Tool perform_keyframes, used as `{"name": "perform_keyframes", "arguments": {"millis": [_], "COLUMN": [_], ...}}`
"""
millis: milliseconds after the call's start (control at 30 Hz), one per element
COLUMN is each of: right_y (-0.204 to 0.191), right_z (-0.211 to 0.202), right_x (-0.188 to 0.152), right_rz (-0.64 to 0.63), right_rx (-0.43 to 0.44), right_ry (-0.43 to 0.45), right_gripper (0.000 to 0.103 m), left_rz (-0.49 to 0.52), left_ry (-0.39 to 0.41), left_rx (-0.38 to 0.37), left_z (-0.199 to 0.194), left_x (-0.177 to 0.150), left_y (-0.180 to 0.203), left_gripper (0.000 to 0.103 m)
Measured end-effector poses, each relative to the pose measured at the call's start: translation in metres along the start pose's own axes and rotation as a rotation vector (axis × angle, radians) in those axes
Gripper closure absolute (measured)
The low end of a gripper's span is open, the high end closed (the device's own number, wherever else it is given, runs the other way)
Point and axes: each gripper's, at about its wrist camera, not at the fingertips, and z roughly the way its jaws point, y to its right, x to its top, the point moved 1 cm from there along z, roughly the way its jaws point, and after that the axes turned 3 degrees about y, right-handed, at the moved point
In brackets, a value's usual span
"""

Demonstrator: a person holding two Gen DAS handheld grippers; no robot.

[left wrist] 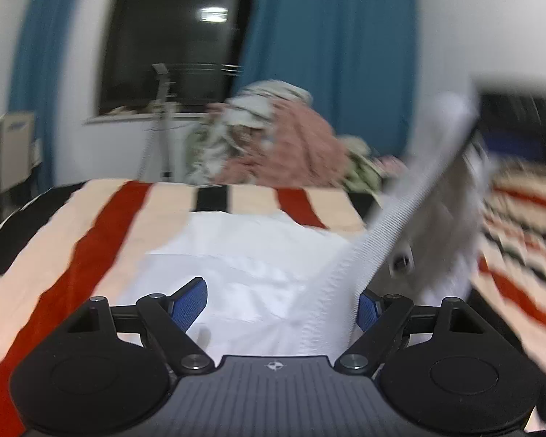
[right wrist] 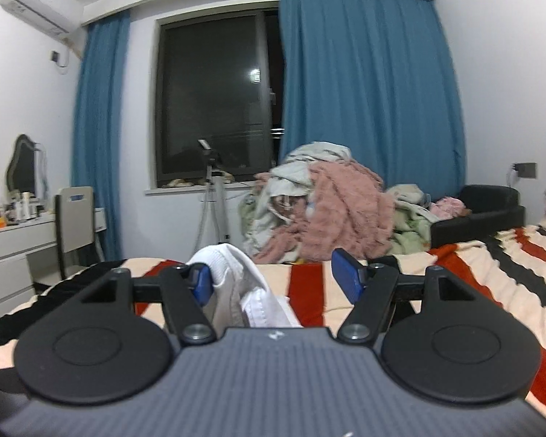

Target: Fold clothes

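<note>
Left wrist view: white garment [left wrist: 244, 255] spread on striped bed [left wrist: 102, 218], near edge. Left hand-held gripper [left wrist: 276, 306] wide open, ribbed hem beside right pad, unclamped. Right hand-held gripper [right wrist: 273, 280] open, cloth draped on left pad. Fabric light, limp; pinch hem corners.

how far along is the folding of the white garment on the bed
Early to midway, as far as I can tell. Done: the white garment lies partly spread on the striped blanket. In hand: nothing is clamped; the left gripper stands open with a ribbed hem band across it, and the right gripper is open with white cloth draped on one finger. Left: the folds themselves, and the clothes pile behind.
</note>
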Motion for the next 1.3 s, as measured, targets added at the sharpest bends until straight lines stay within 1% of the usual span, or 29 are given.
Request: {"name": "perform_keyframes", "arguments": {"millis": [133, 200, 300, 400, 467, 533, 633, 700, 833, 967, 1033, 1067, 1133, 1200, 1233, 1300], "right_y": [0.011, 0.015, 0.014, 0.009, 0.006, 0.005, 0.007, 0.007, 0.005, 0.004, 0.003, 0.003, 0.002, 0.002, 0.002, 0.002], "right_z": [0.006, 0.008, 0.005, 0.000, -0.005, -0.008, -0.010, -0.011, -0.014, -0.016, -0.016, -0.017, -0.018, -0.018, -0.017, -0.015], "right_x": [-0.007, -0.010, -0.013, -0.012, -0.012, -0.012, -0.012, -0.012, -0.012, -0.013, -0.014, -0.014, -0.015, -0.016, -0.018, -0.021], "right_rz": [0.052, 0.067, 0.074, 0.061, 0.049, 0.047, 0.056, 0.058, 0.052, 0.048, 0.049, 0.048, 0.034, 0.012, 0.001, -0.020], "right_rx": [-0.063, -0.082, -0.087, -0.098, -0.112, -0.126, -0.144, -0.150, -0.157, -0.163, -0.161, -0.160, -0.170, -0.194, -0.212, -0.231], "right_ry": [-0.044, -0.059, -0.063, -0.045, -0.027, -0.015, -0.005, 0.002, 0.016, 0.025, 0.027, 0.031, 0.043, 0.053, 0.055, 0.049], "right_gripper": [0.035, 0.035, 0.035, 0.035, 0.035, 0.035, 0.035, 0.035, 0.035, 0.035, 0.035, 0.035, 0.035, 0.035, 0.035, 0.032], "left_rz": [-0.190, -0.251, -0.294, -0.301, -0.291, -0.277, -0.216, -0.175, -0.109, 0.006, 0.043, 0.046, 0.026, -0.038, -0.070, -0.189], "left_ry": [0.046, 0.043, 0.046, -0.004, -0.036, -0.098, -0.190, -0.230, -0.201, -0.185, -0.167, -0.155, -0.130, -0.064, -0.031, 0.021], "left_rx": [0.014, 0.018, 0.031, 0.020, 0.031, 0.043, 0.084, 0.079, 0.076, 0.067, 0.097, 0.130, 0.230, 0.317, 0.361, 0.384], "left_z": [-0.028, -0.043, -0.064, -0.071, -0.074, -0.074, -0.067, -0.061, -0.057, -0.054, -0.051, -0.048, -0.045, -0.052, -0.056, -0.066], "left_x": [0.007, 0.012, 0.016, 0.014, 0.010, 0.000, -0.015, -0.023, -0.024, -0.029, -0.031, -0.031, -0.028, -0.024, -0.021, -0.015], "left_y": [-0.043, -0.062, -0.077, -0.078, -0.075, -0.071, -0.057, -0.048, -0.032, -0.010, -0.003, -0.003, -0.011, -0.028, -0.036, -0.056], "left_gripper": [0.011, 0.011, 0.010, 0.010, 0.010, 0.010, 0.010, 0.010, 0.010, 0.008, 0.008, 0.008, 0.008, 0.009, 0.006, 0.004]}}
